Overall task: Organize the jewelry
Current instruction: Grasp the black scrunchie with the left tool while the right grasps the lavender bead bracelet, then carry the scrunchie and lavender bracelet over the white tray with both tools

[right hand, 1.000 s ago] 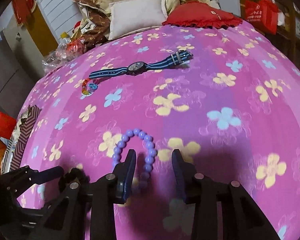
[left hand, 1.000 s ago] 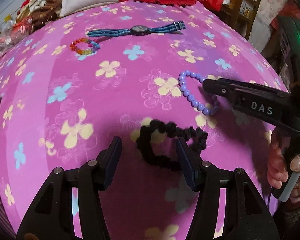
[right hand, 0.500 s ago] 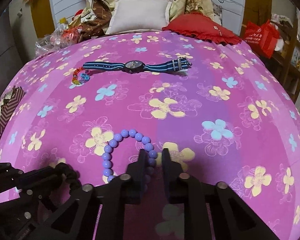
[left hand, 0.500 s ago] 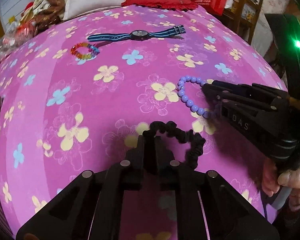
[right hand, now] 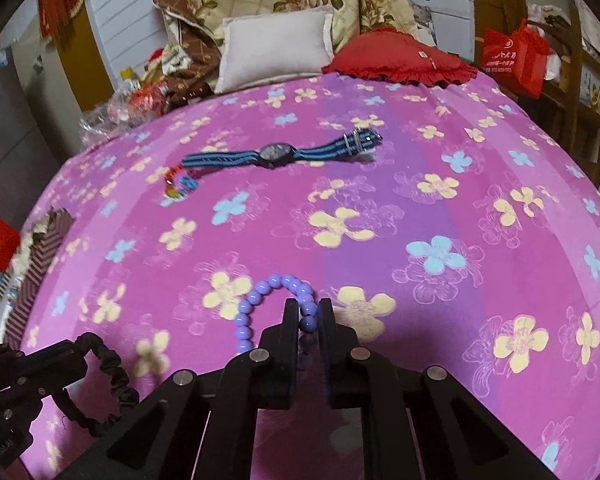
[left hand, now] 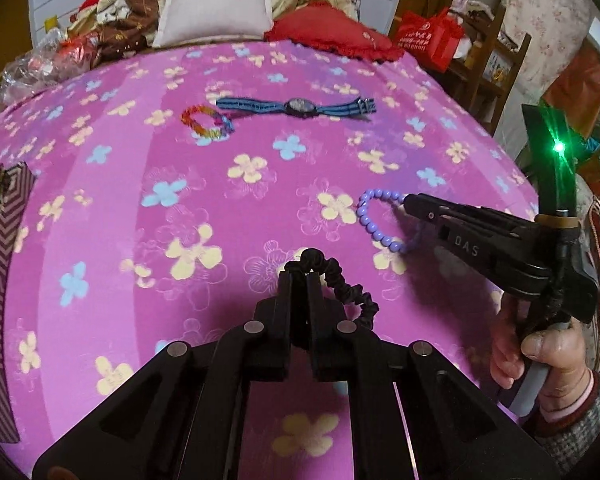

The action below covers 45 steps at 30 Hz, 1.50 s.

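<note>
While a black scrunchie point(left hand: 342, 280) is clamped in the left gripper point(left hand: 300, 276), a purple bead bracelet point(right hand: 278, 304) is pinched between the closed-in jaws of the right gripper point(right hand: 308, 312), both over a pink flowered bedspread point(left hand: 180, 208); a striped watch point(left hand: 300, 106) and rainbow bracelet point(left hand: 206, 120) are laid farther back.

I see four pieces on the pink flowered bed cover point(left hand: 260, 208). A black ruffled fabric scrunchie point(left hand: 340, 280) sits near my edge, one end pinched and its loop trailing right. Just beyond it to the right, a string of glossy lilac round beads point(right hand: 260, 300) curves in an open loop, one side gripped. Toward the pillow end, a blue striped fabric-strap watch point(left hand: 298, 107) lies flat and stretched out; a small rainbow bead bracelet point(left hand: 206, 122) rests just beside its left strap end.
</note>
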Available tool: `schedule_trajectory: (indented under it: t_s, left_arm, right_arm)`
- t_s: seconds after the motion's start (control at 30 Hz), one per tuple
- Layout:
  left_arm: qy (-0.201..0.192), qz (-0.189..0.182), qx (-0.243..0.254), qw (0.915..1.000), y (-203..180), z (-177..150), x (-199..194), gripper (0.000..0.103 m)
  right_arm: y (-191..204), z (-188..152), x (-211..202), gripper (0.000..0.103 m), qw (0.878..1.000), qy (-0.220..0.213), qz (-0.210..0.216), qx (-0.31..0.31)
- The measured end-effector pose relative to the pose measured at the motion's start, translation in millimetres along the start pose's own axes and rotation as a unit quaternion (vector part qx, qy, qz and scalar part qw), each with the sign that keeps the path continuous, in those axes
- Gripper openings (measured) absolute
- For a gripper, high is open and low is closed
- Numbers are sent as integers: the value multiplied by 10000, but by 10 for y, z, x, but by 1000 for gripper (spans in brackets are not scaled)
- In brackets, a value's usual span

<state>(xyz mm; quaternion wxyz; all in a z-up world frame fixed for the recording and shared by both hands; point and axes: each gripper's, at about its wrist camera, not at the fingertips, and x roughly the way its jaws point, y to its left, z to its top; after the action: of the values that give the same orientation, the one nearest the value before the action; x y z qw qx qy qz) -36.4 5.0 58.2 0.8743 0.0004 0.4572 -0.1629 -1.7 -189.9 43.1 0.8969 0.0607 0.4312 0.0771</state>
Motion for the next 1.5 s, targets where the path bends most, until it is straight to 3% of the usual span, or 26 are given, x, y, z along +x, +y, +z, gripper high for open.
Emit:
schedule_trajectory:
  t_s: [0.37, 0.67, 0.97, 1.5]
  left_arm:
    - [-390, 101, 49, 9992, 26, -112, -522, 5]
    - [-669, 248, 27, 9974, 117, -324, -978, 5]
    - [-1174, 484, 87, 9919, 251, -545, -1455, 5]
    - [-1422, 399, -548, 9875, 779, -834, -1826, 5]
  right_arm:
    - [70, -88, -545, 9, 9967, -398, 619, 332]
    - [183, -365, -984, 9, 9918, -488, 956, 692]
    - [442, -727, -1343, 9, 9943, -335, 785, 634]
    - [1037, -853, -1905, 9, 9974, -463, 550, -27]
